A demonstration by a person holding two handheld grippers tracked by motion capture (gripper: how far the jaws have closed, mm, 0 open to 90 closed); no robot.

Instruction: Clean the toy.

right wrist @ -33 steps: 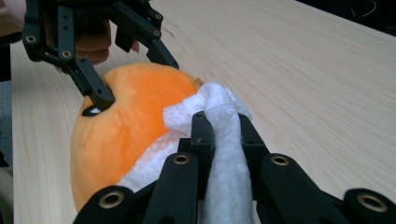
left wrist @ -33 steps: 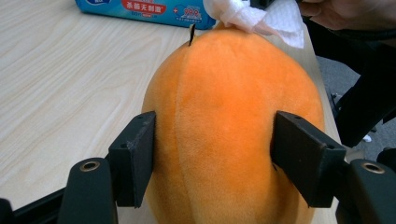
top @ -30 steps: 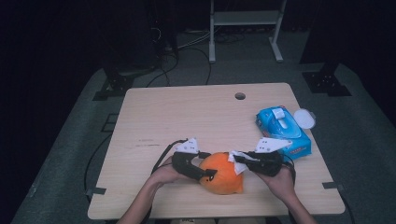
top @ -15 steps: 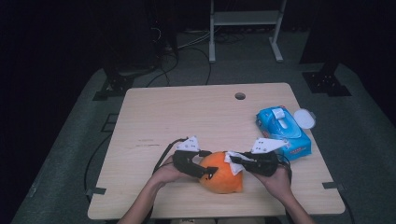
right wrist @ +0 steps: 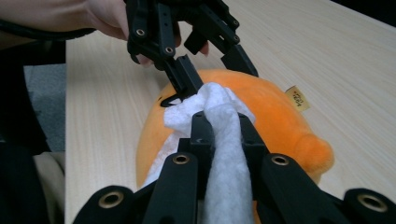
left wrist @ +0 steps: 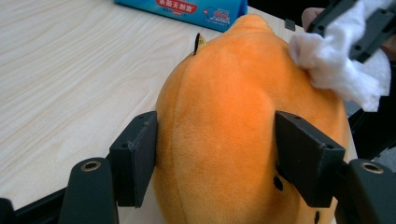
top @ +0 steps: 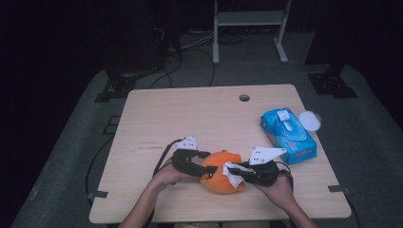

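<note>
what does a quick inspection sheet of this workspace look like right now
surface: light wooden table, round hole near the far edge
job's things: orange plush toy at the near edge; white wipe pressed on its top
clutter: blue wipes pack with a white lid beside it
grippers: left gripper clamps the toy's sides; right gripper shut on the wipe
cables: one trails from the left gripper over the table; more on the floor beyond
surroundings: dark room, grey floor mat, metal stand legs behind

Wooden table (top: 209, 118) on grey carpet (top: 366, 128), dark room.
</note>
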